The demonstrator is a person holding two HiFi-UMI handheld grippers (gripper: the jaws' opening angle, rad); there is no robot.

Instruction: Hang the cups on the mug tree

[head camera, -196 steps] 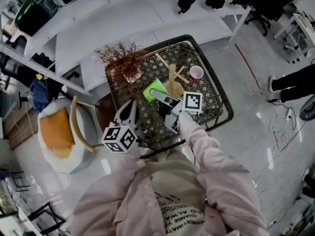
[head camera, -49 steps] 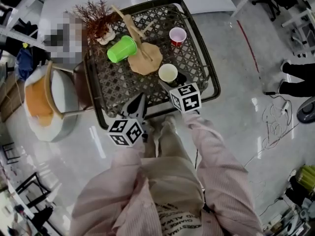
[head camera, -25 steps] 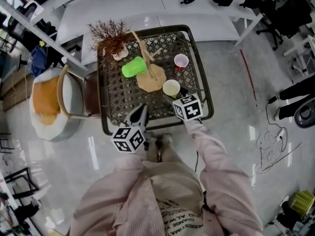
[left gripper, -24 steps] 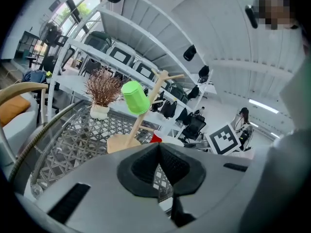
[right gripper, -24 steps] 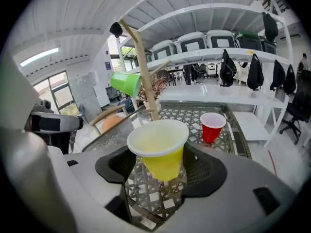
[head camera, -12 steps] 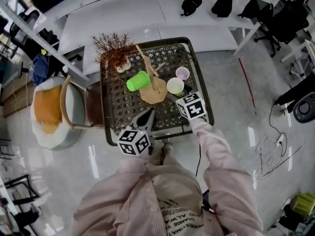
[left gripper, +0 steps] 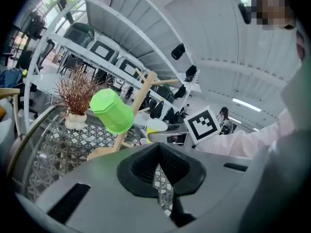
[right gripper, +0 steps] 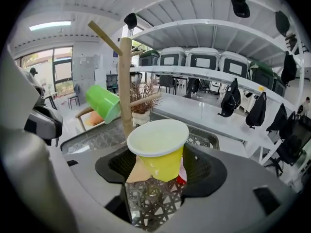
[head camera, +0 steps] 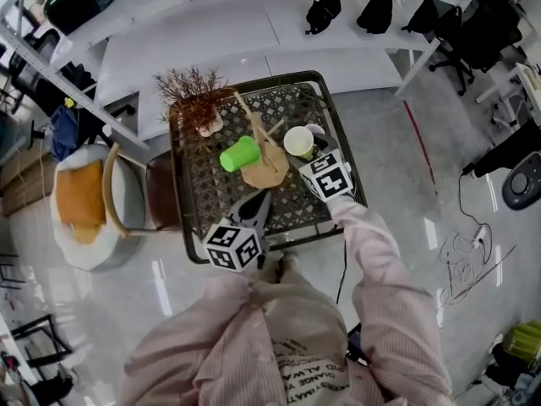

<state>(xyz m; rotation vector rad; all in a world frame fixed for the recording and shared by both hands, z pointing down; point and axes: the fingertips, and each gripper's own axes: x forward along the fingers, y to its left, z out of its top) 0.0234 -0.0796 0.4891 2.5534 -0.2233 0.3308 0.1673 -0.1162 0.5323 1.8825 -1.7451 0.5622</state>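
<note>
The wooden mug tree point(head camera: 264, 155) stands on the black lattice table point(head camera: 193, 227) with a green cup point(head camera: 239, 153) hung on a left branch. My right gripper point(head camera: 308, 152) is shut on a yellow cup point(head camera: 298, 141) with a white inside, held upright off the table just right of the tree. In the right gripper view the yellow cup point(right gripper: 158, 148) sits between the jaws, with the trunk point(right gripper: 126, 81) and the green cup point(right gripper: 103, 103) behind it. A red cup point(head camera: 316, 129) stands just beyond. My left gripper point(head camera: 259, 200) is shut and empty over the table's near edge.
A dried plant in a small pot point(head camera: 196, 101) stands at the table's far left corner. A chair with an orange cushion point(head camera: 82, 201) is left of the table. White benches point(head camera: 211, 32) run behind, with black bags point(head camera: 322, 5) hanging.
The right gripper has lifted the yellow cup off the table and carried it farther away, in front of the red cup. The left gripper has risen a little.
</note>
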